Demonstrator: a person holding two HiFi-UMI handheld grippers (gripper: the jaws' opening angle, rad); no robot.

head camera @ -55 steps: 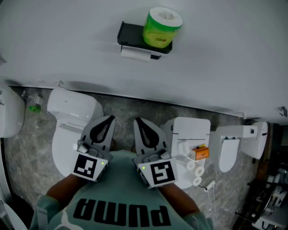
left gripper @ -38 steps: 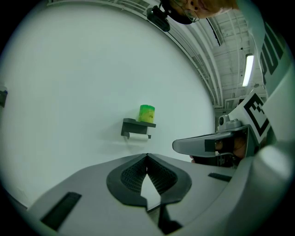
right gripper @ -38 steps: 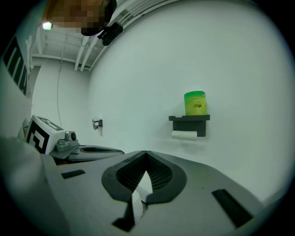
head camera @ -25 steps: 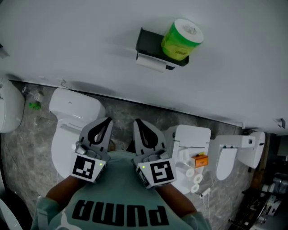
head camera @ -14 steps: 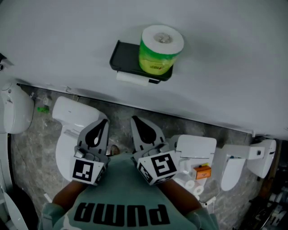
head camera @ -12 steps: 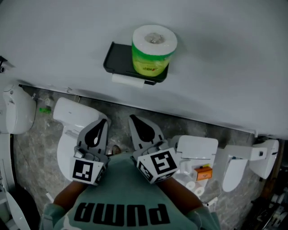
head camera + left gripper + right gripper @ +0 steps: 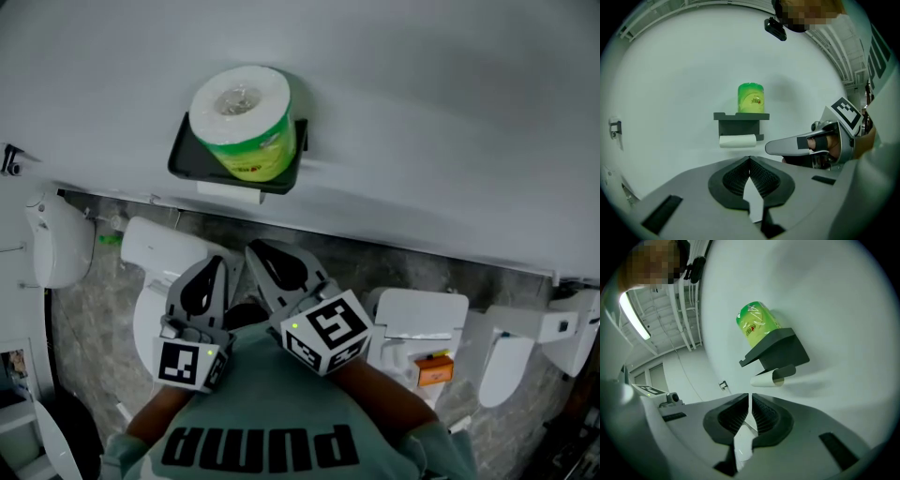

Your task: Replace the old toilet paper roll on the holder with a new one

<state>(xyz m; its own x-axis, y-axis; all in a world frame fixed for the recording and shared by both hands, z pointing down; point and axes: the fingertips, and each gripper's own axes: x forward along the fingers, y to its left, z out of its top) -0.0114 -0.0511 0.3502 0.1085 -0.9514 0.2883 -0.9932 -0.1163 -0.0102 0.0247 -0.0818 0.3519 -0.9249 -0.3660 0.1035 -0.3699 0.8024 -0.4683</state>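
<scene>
Both left gripper [image 7: 220, 265] and right gripper [image 7: 255, 250] nearer holder [image 7: 187, 161].

green-wrapped white roll [image 7: 246, 127] on black holder [image 7: 187, 159]; marbled grey floor [image 7: 403, 267], perhaps.

Open air runs from the left gripper [image 7: 221, 262] and right gripper [image 7: 253, 247], side by side, to the far wall [image 7: 422, 112]. The holder [image 7: 740, 123], with the wrapped new roll [image 7: 750, 98] on top, covers the old roll [image 7: 737, 140] from above. The old roll's front and underside are unobstructed.
</scene>
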